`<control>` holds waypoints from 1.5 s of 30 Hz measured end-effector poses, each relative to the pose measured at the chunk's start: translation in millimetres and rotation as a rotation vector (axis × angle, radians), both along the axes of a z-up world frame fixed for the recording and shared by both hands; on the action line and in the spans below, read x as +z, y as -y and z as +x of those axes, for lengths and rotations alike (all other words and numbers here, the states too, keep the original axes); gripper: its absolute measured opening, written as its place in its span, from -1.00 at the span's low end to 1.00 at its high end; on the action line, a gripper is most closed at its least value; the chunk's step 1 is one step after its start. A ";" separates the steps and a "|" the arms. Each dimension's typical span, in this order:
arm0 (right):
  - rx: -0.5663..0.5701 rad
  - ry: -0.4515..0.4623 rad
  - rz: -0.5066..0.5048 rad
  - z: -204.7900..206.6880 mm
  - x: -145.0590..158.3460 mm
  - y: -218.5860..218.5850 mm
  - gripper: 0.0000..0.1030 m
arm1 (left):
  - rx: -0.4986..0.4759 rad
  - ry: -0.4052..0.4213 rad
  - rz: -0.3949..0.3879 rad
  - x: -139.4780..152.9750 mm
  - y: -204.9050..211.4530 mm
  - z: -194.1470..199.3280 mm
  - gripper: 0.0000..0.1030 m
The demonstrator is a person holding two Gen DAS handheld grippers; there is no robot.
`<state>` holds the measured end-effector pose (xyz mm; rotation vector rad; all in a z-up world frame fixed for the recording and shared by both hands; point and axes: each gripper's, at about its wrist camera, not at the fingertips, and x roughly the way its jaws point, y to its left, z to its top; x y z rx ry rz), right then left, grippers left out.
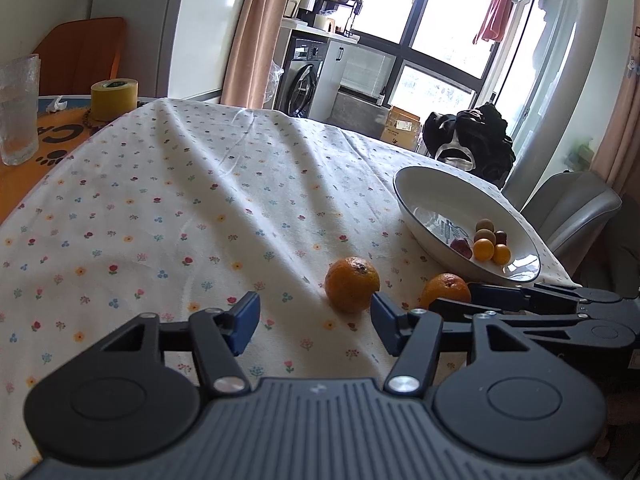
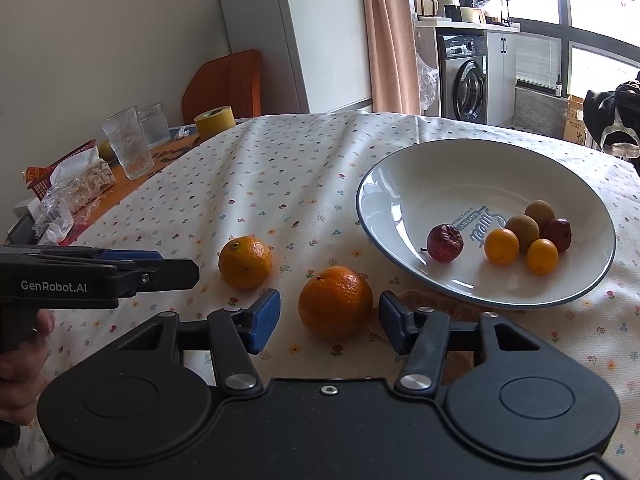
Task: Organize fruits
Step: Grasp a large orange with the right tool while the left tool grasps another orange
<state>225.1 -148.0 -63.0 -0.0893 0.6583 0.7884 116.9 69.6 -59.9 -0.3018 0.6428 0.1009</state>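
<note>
Oranges: two of them sit loose on the bench cloth, outside the bowl, close to each other but not touching.
Right gripper: fingers spread wide, with the near orange sitting right in the gap. Neither blue pad looks like it's touching the peel.
Left gripper: also spread. The far orange is just past the tip of its right-side finger, more in front than between, so nothing is pinched.
Cross view: from the right wrist camera the left gripper pokes in from the left edge, low over the cloth, with a bit of the person's hand wrapped round its handle.
Bowl: white with a dark rim, right beside the near orange on its far right side. Printed lettering in the bottom.
In the bowl: two small yellow-orange fruits, two brownish round ones and two dark red ones, mostly bunched together, one red fruit a little apart on the left.
Tablecloth: white, tiny flower print, pretty wrinkled.
Far left end of the bench: two ribbed glasses, a yellow tape roll, and some crinkly snack wrappers.
</note>
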 end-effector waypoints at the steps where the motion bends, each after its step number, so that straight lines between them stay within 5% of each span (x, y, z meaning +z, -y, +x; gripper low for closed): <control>1: 0.003 0.009 -0.007 0.1 0.0 -1.8 0.06 | 0.002 -0.001 0.000 -0.1 -0.5 0.9 0.16; 11: 0.007 0.038 -0.017 3.4 -0.6 -2.7 -0.25 | -0.001 -0.007 0.004 -0.7 2.5 6.9 0.16; 45: -0.071 0.108 0.078 17.1 32.0 37.0 -0.26 | -0.059 -0.014 0.009 -6.0 24.2 48.8 -0.09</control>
